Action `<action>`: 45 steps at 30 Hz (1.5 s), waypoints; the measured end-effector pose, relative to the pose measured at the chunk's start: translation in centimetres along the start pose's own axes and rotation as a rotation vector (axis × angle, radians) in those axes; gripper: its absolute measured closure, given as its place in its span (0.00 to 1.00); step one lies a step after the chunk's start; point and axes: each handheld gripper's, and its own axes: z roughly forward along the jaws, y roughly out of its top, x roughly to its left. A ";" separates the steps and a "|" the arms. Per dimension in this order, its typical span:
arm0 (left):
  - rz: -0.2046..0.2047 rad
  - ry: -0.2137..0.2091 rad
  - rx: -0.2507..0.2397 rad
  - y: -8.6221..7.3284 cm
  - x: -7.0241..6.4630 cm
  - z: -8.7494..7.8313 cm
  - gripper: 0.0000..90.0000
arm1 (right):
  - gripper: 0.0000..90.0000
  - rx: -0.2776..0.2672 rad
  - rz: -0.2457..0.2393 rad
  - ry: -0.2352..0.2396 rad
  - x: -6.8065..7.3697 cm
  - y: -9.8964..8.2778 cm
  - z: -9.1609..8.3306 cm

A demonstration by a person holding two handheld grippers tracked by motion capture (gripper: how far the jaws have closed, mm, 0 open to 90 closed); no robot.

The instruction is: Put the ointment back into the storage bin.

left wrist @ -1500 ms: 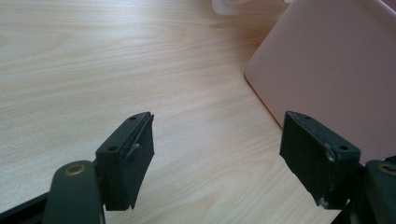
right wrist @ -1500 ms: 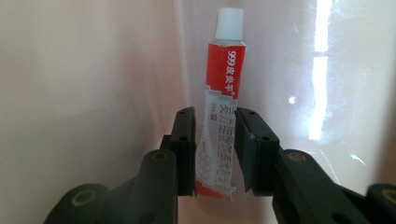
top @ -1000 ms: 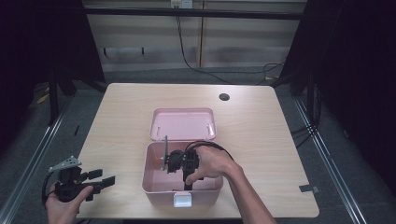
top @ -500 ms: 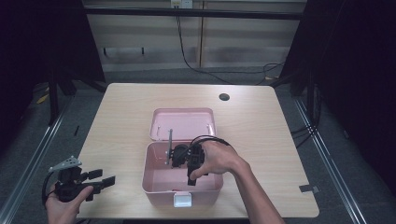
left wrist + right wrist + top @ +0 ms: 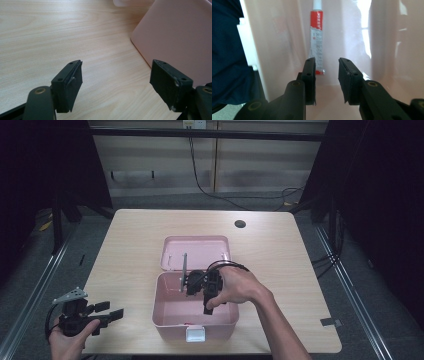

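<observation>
While the left gripper [image 5: 107, 314] rests at the table's [image 5: 130, 240] near-left corner, jaws spread wide and empty, one pink box [image 5: 167, 312] sits open mid-table. Inside it the right gripper [image 5: 326, 72] hangs nearly closed, gripping nothing; its jaws have just parted slightly. One red-and-white tube [image 5: 317, 45] lies beyond them.

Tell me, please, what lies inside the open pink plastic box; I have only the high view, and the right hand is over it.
Observer: A red-and-white squeeze tube lies inside the pink plastic box, close to one wall.
Operator: Is the right tool gripping it?
Observer: No. The right tool has a narrow gap with nothing in it; the tube lies beyond its tips.
Operator: And the left tool?
Observer: The left tool is wide open above the light wooden table, beside the box's outer wall.
</observation>
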 end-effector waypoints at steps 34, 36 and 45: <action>0.014 0.001 0.004 0.1 -0.1 0.2 0.29 | 0.72 -0.056 0.071 -0.066 0.3 -3.5 -4.5; 0.014 0.002 -0.004 0.1 -0.1 0.1 0.29 | 0.72 -0.047 0.077 -0.071 0.4 -3.8 -4.7; 0.013 0.000 0.002 0.1 -0.1 0.1 0.29 | 0.72 -0.073 0.086 -0.096 0.6 -5.2 -5.9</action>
